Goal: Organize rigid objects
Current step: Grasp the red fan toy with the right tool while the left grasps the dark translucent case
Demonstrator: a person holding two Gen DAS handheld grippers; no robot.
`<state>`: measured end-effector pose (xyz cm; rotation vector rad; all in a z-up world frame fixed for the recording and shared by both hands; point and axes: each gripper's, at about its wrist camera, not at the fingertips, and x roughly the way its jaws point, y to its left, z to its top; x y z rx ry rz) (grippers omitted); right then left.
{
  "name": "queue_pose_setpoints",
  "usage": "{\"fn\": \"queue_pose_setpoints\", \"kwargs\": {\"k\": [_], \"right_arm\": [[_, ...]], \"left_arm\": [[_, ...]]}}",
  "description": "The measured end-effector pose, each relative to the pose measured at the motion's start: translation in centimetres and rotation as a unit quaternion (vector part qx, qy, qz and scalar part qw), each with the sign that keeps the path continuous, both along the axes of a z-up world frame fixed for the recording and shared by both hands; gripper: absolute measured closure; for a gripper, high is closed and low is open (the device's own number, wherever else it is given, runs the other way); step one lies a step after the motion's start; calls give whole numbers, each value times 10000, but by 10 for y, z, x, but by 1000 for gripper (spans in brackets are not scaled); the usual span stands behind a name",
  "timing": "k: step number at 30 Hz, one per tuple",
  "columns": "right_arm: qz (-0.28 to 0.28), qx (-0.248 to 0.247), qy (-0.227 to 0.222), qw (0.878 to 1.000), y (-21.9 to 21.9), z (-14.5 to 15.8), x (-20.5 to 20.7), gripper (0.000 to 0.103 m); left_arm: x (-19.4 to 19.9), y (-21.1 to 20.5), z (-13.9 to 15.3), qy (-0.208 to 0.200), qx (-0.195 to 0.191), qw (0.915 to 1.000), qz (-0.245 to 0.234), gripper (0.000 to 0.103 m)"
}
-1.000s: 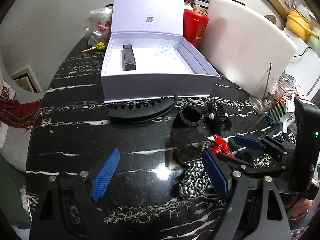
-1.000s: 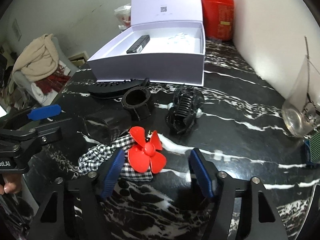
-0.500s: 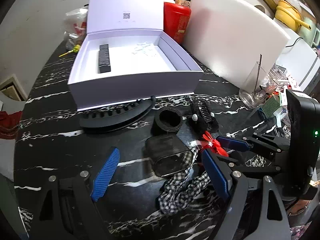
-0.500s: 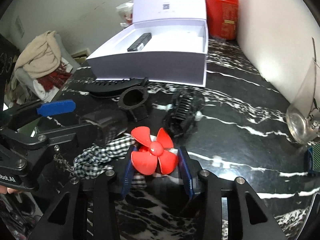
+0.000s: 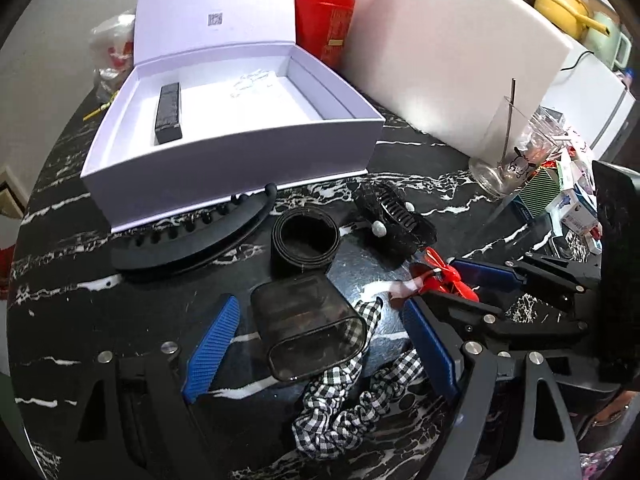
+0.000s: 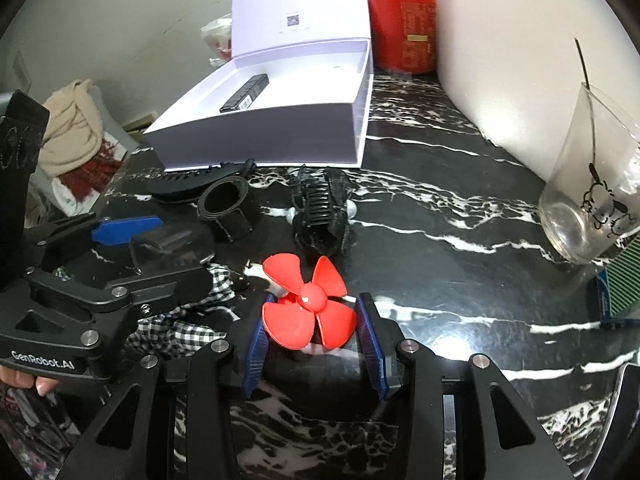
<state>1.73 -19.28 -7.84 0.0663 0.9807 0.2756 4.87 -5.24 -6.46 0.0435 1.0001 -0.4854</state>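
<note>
Right gripper (image 6: 312, 336): jaws clamped on the one red propeller (image 6: 308, 306), low over the counter (image 6: 460, 208). Left gripper (image 5: 320, 344): jaws spread, straddling one smoky plastic case (image 5: 308, 326) lying on a checked scrunchie (image 5: 356, 396). Also loose: one hair claw (image 5: 394, 218), one banana clip (image 5: 188, 240), one coiled belt (image 5: 305, 240). One black bar (image 5: 169, 112) in the open white box (image 5: 224, 160).

Hidden and cut-off parts on the marble table
The black-and-white checked fabric scrunchie (image 5: 352, 396) lies partly under the smoky translucent plastic case (image 5: 308, 328); the red plastic propeller's (image 6: 308, 308) hub underside is hidden between blue pads
</note>
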Motion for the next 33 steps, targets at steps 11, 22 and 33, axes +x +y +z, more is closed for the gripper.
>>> {"fn": "queue_pose_setpoints", "kwargs": {"k": [11,22,33], "right_arm": [[-107,-42,4,9999,1,1,-2,62],[-51,-98,-56,9999,6,0,-5,61],[-17,-91,-86,9999,8,-2,-6,62]], "left_arm": [[0,8,-1,-147,20,9999,84,50],[5,20,-13,211,-139,9993,269,50],[5,8,-13,9,250,9995,196,52]]}}
